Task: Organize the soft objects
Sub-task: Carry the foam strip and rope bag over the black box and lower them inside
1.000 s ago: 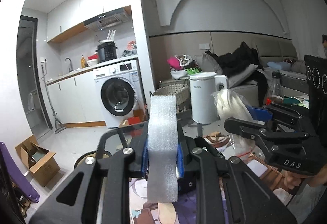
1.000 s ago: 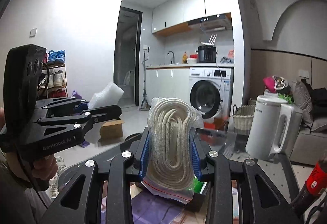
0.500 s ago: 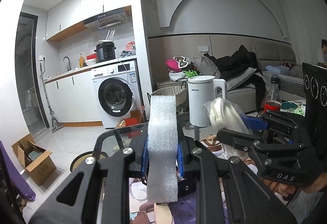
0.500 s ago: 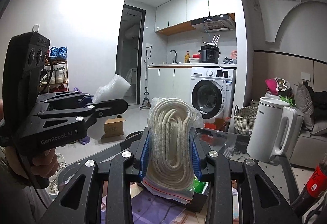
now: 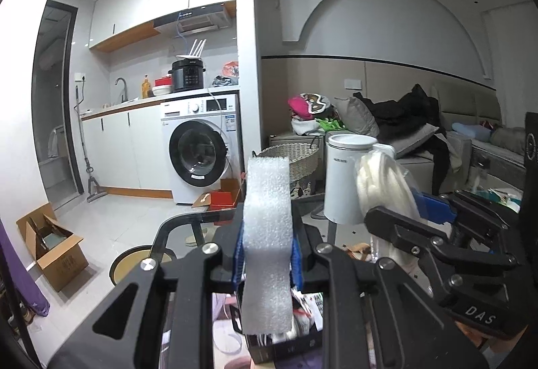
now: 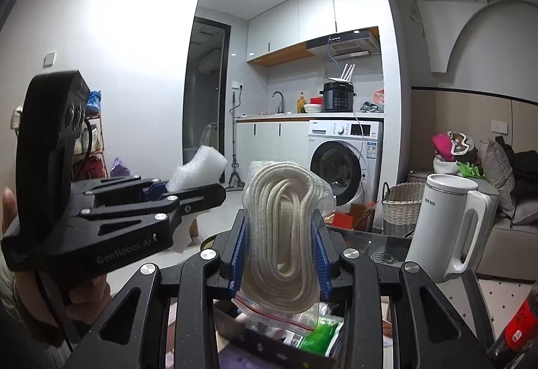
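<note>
My left gripper (image 5: 267,254) is shut on an upright strip of white foam (image 5: 267,234), pinched between its blue pads. A clear zip bag of coiled white rope (image 6: 282,234) stands upright in my right gripper (image 6: 280,254), whose blue pads press on both sides. Both are held above a dark box (image 6: 269,335) of mixed packets on the glass table (image 6: 386,248). In the left wrist view the right gripper (image 5: 396,200) with the rope bag (image 5: 380,180) appears on the right. The right wrist view has the left gripper (image 6: 188,185) and its foam (image 6: 198,167) at the left.
A white electric kettle (image 6: 447,224) stands on the table to the right, with a red-labelled bottle (image 6: 517,325) at the right edge. Beyond the table are a wicker basket (image 5: 292,160), a washing machine (image 5: 198,147), an open cardboard box (image 5: 53,244) on the floor and a cluttered sofa (image 5: 437,140).
Both grippers have shifted a little with their loads; the kitchen and sofa slid across the views. In the right wrist view the left gripper moved right and closer. Both grips are unchanged.
</note>
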`<action>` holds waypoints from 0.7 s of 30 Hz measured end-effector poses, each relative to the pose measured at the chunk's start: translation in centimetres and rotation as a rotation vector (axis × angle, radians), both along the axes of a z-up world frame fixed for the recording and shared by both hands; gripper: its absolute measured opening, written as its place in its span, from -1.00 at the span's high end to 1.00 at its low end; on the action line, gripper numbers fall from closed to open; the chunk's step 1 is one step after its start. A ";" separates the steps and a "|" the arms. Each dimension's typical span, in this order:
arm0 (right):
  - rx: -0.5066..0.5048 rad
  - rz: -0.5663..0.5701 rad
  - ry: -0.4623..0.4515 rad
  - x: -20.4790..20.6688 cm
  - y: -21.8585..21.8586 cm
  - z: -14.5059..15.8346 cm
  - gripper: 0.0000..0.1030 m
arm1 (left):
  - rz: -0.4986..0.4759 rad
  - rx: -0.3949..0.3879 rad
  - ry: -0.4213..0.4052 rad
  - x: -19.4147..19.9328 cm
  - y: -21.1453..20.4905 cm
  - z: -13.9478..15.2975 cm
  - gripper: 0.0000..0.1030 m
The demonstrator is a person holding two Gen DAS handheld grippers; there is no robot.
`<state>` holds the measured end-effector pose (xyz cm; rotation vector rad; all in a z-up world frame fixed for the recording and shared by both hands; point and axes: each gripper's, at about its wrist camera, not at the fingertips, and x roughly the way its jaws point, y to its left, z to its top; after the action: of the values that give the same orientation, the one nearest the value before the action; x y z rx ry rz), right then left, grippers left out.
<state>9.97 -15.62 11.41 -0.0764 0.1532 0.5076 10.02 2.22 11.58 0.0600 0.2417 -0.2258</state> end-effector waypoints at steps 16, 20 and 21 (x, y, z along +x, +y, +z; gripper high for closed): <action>0.054 -0.069 0.036 7.5 1.2 0.1 0.33 | 0.113 -0.091 0.062 7.6 0.4 -0.3 0.61; 0.054 -0.075 0.043 7.9 1.6 -0.1 0.33 | 0.115 -0.087 0.069 7.7 0.3 -0.5 0.61; 0.051 -0.075 0.042 7.8 1.7 -0.2 0.33 | 0.115 -0.086 0.070 7.9 0.3 -0.3 0.61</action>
<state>17.77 -13.95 11.19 -0.0105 0.1830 0.4383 17.95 2.54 11.28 -0.0467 0.3034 -0.1235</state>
